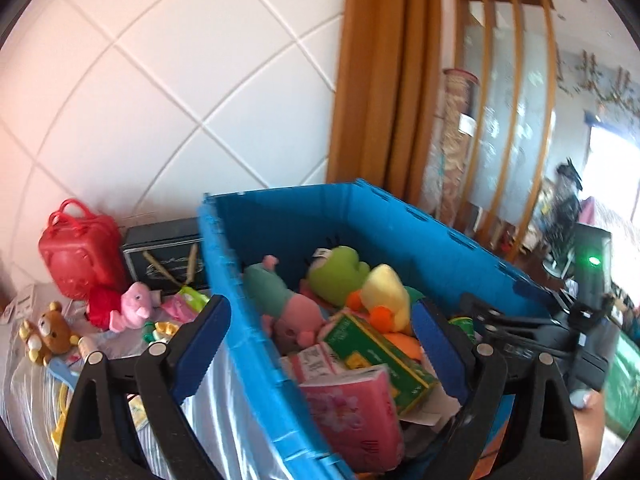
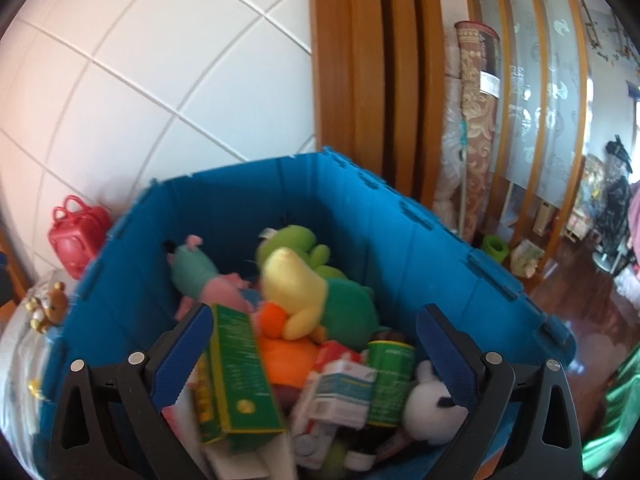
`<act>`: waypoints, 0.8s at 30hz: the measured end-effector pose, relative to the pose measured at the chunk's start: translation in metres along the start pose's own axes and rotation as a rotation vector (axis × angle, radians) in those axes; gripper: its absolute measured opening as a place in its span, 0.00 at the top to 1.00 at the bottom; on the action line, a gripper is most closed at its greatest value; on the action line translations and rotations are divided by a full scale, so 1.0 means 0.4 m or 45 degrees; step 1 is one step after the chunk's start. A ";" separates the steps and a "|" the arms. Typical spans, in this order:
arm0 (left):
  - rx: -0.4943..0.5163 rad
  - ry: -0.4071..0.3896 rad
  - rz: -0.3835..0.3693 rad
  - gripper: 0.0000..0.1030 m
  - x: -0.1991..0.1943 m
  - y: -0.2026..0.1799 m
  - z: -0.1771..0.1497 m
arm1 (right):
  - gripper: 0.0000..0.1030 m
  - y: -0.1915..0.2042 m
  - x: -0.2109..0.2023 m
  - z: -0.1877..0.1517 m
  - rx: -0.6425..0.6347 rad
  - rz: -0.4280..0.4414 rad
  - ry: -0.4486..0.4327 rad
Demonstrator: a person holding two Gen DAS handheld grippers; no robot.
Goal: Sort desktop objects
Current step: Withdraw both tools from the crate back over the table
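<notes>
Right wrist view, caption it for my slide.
Open right gripper above a blue crate of plush toys and boxes.

No lettering is legible in either view: print on the green box [image 2: 240, 376], the green can [image 2: 390, 384], the white carton [image 2: 344, 394], the pink packet [image 1: 356, 412] and the black box [image 1: 164, 260] on the table blurs beyond reading.
</notes>
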State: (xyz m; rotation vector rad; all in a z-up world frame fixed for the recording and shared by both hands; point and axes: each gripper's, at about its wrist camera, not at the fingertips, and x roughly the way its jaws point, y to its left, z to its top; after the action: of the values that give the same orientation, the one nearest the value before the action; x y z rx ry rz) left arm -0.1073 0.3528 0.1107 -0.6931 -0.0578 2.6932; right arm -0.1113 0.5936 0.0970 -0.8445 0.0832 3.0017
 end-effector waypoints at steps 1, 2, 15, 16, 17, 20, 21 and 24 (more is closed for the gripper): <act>-0.024 0.014 -0.001 0.10 -0.001 0.025 -0.002 | 0.00 0.021 -0.014 0.002 -0.007 0.024 -0.014; -0.051 0.035 -0.005 0.10 0.000 0.055 -0.008 | 0.00 0.047 -0.028 0.003 -0.016 0.046 -0.029; -0.147 0.161 0.279 0.10 -0.045 0.467 -0.158 | 0.00 0.411 -0.131 0.031 -0.140 0.221 -0.103; -0.162 0.178 0.305 0.10 -0.050 0.508 -0.171 | 0.00 0.444 -0.134 0.029 -0.153 0.231 -0.102; -0.174 0.195 0.331 0.10 -0.058 0.549 -0.185 | 0.00 0.475 -0.136 0.026 -0.164 0.242 -0.100; -0.219 0.251 0.422 0.10 -0.074 0.676 -0.237 | 0.00 0.566 -0.124 0.018 -0.190 0.268 -0.080; -0.238 0.275 0.445 0.10 -0.078 0.714 -0.255 | 0.00 0.591 -0.118 0.012 -0.193 0.275 -0.068; -0.323 0.338 0.490 0.10 -0.093 0.838 -0.316 | 0.00 0.670 -0.090 -0.015 -0.200 0.303 -0.015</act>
State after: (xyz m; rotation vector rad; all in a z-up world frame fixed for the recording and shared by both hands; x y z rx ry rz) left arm -0.1281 0.0203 -0.0257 -1.2473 -0.2219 2.9543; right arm -0.0869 0.3256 0.1228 -0.8880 -0.0573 3.2716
